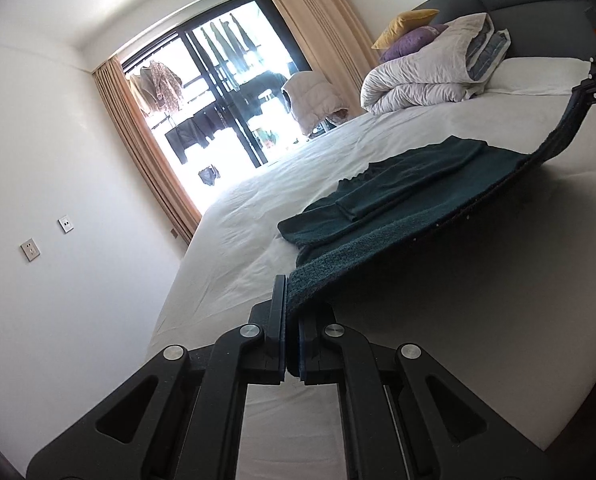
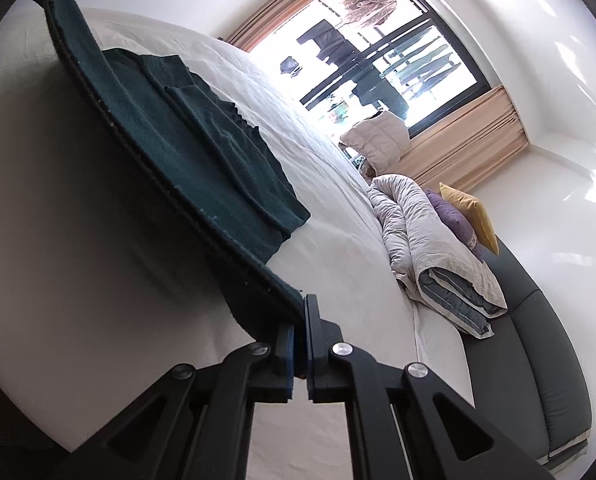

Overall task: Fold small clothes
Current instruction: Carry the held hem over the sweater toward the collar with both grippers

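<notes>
- The sweater (image 1: 398, 184), dark green knit, lies on the white bed (image 1: 257, 240), with its far part flat on the sheet and its near edge lifted off it.
- The left gripper (image 1: 291, 336) has its jaws pressed together on one corner of that lifted edge; the knit runs straight out from between the pads.
- The right gripper (image 2: 300, 344) is likewise clamped on the other corner, seen close up in the right wrist view; from the left wrist view it shows at the right border of the picture with cloth hanging from it.
- The edge stretches between the two grippers and casts a shadow on the sheet below.
- Done so far, as I judge: a sleeve or side panel already lies folded across the body as a long strip, so the sides seem tucked in.
- Left: the lifted edge has not yet been carried over to the far edge and laid down; that fold is only begun.
- A rolled duvet (image 1: 426, 76) and cushions (image 1: 410, 34) sit at the head of the bed, well apart from the sweater.
</notes>
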